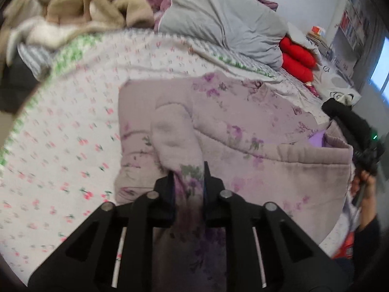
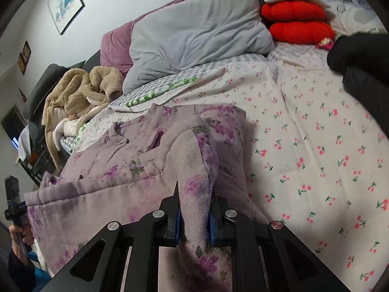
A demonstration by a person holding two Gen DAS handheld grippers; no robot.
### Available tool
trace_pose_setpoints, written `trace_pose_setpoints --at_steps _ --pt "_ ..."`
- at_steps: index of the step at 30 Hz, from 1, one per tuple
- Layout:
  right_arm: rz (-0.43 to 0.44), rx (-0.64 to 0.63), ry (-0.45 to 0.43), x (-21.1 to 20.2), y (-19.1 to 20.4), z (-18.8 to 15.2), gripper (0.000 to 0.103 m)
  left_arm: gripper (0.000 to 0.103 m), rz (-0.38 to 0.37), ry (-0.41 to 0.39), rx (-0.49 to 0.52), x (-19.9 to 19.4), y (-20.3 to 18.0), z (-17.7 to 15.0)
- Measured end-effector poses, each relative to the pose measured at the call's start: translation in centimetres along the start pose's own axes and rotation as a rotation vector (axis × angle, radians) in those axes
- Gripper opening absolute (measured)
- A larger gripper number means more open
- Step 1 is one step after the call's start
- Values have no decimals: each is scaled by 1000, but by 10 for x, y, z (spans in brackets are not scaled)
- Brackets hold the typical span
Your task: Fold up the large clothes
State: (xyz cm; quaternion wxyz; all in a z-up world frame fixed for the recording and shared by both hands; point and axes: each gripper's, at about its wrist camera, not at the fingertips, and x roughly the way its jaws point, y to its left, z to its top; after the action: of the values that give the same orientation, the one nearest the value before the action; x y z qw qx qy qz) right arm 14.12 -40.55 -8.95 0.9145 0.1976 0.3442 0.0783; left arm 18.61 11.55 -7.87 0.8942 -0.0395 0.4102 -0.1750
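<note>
A lilac floral padded garment [image 1: 243,146] lies spread on the bed, on the cherry-print sheet [image 1: 73,126], and serves as the landmark here. In the left wrist view, the beige fleece robe [image 1: 97,4] is heaped beyond the garment's far left corner, the grey duvet [image 1: 218,17] is bunched straight beyond the garment, and the red cushions [image 1: 296,60] sit beyond its far right side. The left gripper [image 1: 188,175] has its jaws narrowed on a raised fold of the garment's near edge, the cloth pinched between them. At the garment's right edge a hand holds the other gripper's black body, blurred. In the right wrist view, the robe lies beyond the garment's left side, and the cherry-print sheet stretches bare to the garment's right. The right gripper [image 2: 194,196] has its jaws clamped on a lifted ridge of the garment's near right corner, the fabric standing up between them.
</note>
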Motion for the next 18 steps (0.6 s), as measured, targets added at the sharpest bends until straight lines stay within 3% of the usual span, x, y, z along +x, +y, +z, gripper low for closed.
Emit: trace_pose_setpoints --at_steps 4,8,11,14,18 --pt "18 -24 -86 -29 18 15 14 15 27 -105 25 -34 -14 9" --pt "29 -46 -134 -40 33 44 14 14 -1 -139 -23 -47 -10 42" --pt "17 -49 -134 -23 37 81 14 14 1 -109 -63 -30 6 85" --pt "12 19 -109 10 29 125 14 14 17 -47 -208 2 36 134" --pt "-29 100 -89 61 9 171 13 14 101 15 -297 61 59 172"
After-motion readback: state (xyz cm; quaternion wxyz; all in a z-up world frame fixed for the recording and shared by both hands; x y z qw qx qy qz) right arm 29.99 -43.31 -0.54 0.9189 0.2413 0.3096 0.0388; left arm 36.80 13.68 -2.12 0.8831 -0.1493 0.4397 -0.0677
